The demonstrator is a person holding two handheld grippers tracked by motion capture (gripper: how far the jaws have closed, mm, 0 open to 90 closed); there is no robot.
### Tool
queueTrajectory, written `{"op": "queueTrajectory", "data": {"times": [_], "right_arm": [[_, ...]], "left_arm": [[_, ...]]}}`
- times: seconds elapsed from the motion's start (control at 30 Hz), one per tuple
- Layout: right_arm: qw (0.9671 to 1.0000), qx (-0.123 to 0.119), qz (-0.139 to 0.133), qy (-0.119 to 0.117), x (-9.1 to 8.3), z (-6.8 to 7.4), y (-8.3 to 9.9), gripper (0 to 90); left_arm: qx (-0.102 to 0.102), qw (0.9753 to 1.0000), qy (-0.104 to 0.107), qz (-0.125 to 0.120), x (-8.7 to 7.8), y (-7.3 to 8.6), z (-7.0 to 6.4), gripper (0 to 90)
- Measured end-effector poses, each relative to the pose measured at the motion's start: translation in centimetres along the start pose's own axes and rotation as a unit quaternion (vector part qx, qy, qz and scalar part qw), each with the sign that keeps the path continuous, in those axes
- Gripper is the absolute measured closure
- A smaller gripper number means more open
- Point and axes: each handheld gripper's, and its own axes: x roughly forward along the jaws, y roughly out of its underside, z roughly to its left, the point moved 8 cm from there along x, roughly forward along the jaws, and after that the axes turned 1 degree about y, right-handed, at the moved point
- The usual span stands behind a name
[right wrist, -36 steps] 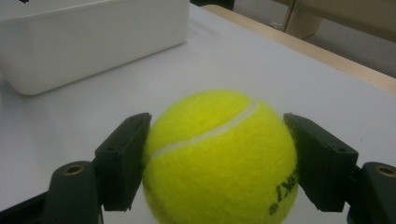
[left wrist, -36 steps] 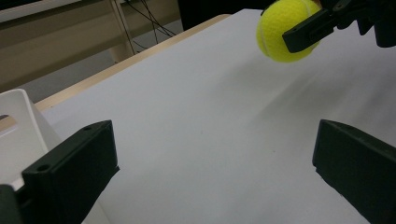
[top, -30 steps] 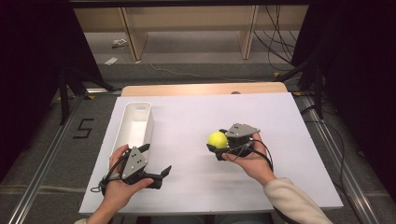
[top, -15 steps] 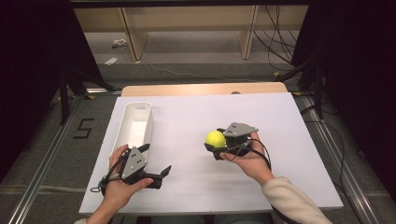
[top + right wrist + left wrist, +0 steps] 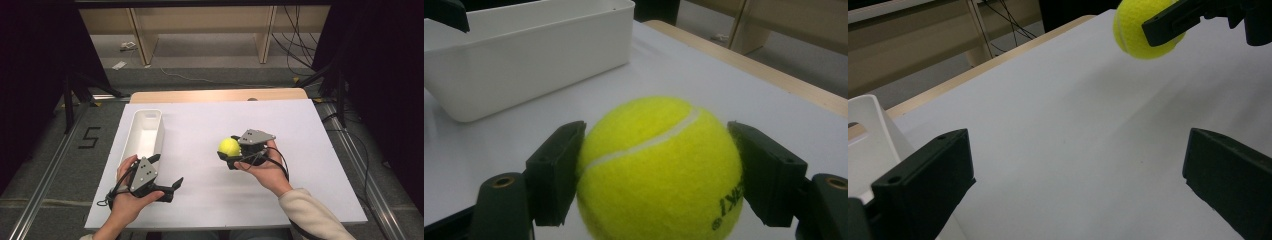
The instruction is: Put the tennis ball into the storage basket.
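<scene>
White table [image 5: 200, 200], ball [image 5: 229, 146] in right tool [image 5: 232, 155]

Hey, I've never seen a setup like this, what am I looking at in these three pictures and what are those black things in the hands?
A person sits at a white table with a hand-held two-jaw gripper in each hand. One picture looks down from above; the other two come from cameras riding on each gripper, looking along its black jaws. The right gripper is clamped on a yellow tennis ball, held just above the table. The left gripper is open and holds nothing, sitting beside a long white bin that looks empty.
</scene>
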Motion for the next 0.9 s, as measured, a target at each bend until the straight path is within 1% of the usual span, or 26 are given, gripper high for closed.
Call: {"op": "queueTrajectory", "data": {"times": [0.5,0.9], "right_arm": [[0.9999,0.005,-0.010,0.000,0.2,0.1,-0.9,27.0],[0.9998,0.002,-0.018,0.003,0.1,0.2,-1.5,27.1]], "left_arm": [[-0.001,1.0000,0.000,0.000,0.0,0.0,0.0,0.0],[-0.001,1.0000,0.000,0.000,0.0,0.0,0.1,0.0]]}}
